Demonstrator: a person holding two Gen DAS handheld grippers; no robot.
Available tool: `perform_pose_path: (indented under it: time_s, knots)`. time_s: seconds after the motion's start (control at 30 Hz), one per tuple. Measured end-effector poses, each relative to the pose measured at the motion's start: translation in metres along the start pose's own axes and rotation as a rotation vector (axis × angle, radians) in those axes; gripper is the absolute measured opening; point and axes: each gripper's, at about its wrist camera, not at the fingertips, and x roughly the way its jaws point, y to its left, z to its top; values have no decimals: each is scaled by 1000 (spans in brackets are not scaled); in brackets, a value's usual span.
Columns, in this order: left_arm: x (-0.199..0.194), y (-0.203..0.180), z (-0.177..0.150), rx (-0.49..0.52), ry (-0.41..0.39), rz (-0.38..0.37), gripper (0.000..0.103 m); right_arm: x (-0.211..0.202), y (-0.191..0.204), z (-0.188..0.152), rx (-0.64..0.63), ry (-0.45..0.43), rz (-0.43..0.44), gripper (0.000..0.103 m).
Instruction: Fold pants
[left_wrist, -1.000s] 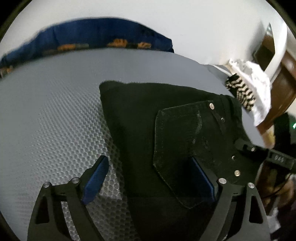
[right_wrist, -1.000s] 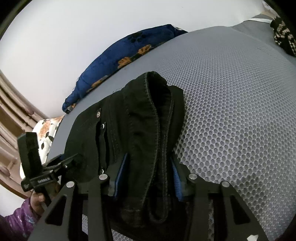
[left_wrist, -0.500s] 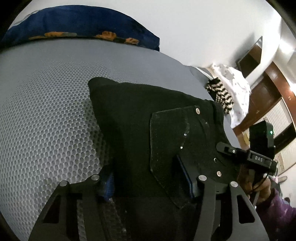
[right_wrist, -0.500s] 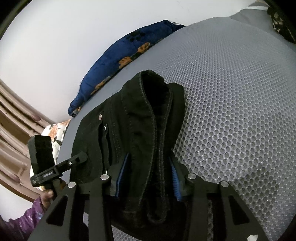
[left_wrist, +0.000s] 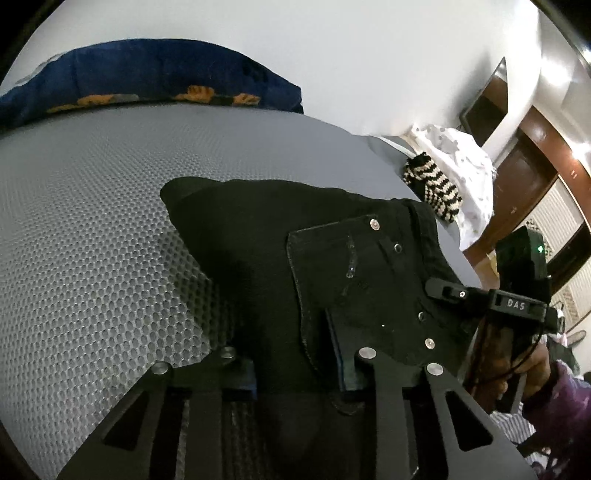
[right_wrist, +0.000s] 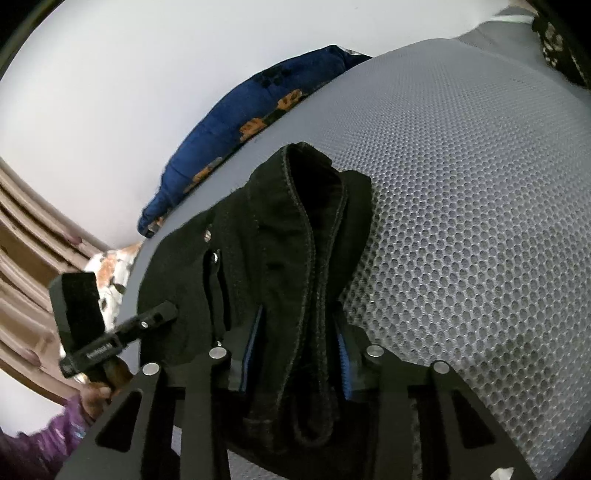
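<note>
While both tools grip it, a pair of black pants (left_wrist: 258, 258) lies folded on a grey honeycomb-mesh bed (left_wrist: 92, 240), its near part raised off the mesh. Seen from the left wrist, the left tool (left_wrist: 295, 369) has its blue-padded fingers closed on the near edge of the cloth, just below a back pocket (left_wrist: 351, 277) with silver rivets. Seen from the right wrist, the right tool (right_wrist: 293, 354) has its fingers pinched on a thick bunched fold of the pants (right_wrist: 295, 240), where stitched seams run up between the pads. Each tool appears in the other's view, holding the far side of the garment, with a hand in a purple sleeve (left_wrist: 554, 391) behind it. A dark blue pillow (left_wrist: 147, 81) with orange shapes rests at the far edge of the bed against a white wall. A black-and-cream striped cloth (left_wrist: 432, 188) and a white garment (left_wrist: 465, 166) sit at the bed's right corner.
</note>
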Motion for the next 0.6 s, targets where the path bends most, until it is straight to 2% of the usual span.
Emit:
perform_pose_path:
  time_s: [0.17,0.33,0.6]
  knots:
    - [-11,5,-5,-26,-18,17,27,0,8,-2,27,5,38,30]
    - [-32,14,-10,-59,-42,43,24,8,36,-6,11,23,81,29]
    - [-66,31,-21,-71,-52,131,24,37,73,-10,-34,70,108,28]
